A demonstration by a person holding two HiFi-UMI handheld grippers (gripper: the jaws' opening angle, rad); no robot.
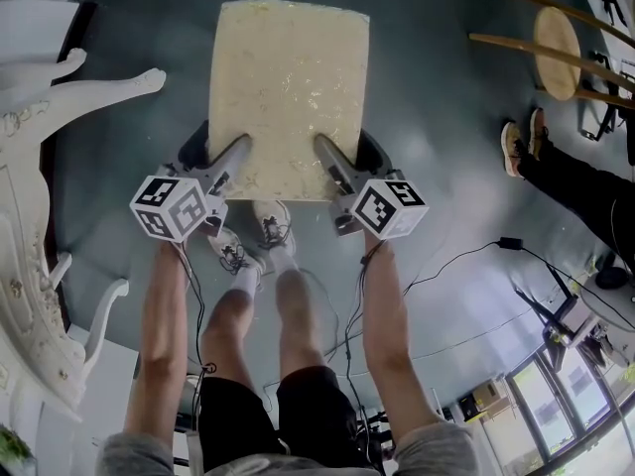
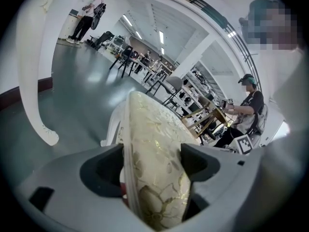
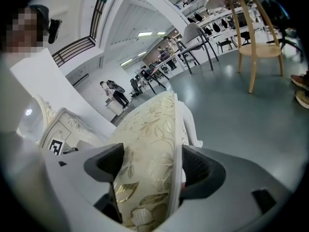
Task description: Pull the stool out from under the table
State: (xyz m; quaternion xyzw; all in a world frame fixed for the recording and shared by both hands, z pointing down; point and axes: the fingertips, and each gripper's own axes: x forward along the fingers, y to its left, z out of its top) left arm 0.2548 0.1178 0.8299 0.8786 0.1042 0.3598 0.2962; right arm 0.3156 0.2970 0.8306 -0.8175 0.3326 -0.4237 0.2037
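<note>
The stool (image 1: 288,87) has a cream seat cushion with a gold leaf pattern and stands on the grey floor, to the right of the white carved table (image 1: 30,167). My left gripper (image 1: 238,147) is shut on the near left edge of the seat. My right gripper (image 1: 325,147) is shut on the near right edge. In the left gripper view the cushion edge (image 2: 154,153) fills the gap of the left gripper (image 2: 152,166), with a white stool leg behind it. The right gripper view shows the same cushion (image 3: 154,144) squeezed in the right gripper (image 3: 152,166).
My own shoes (image 1: 253,241) stand just below the stool's near edge. A curved white table leg (image 2: 34,105) rises at the left. A round wooden stool (image 1: 556,53) and another person's feet (image 1: 521,147) are at the right. Black cables (image 1: 466,256) trail across the floor.
</note>
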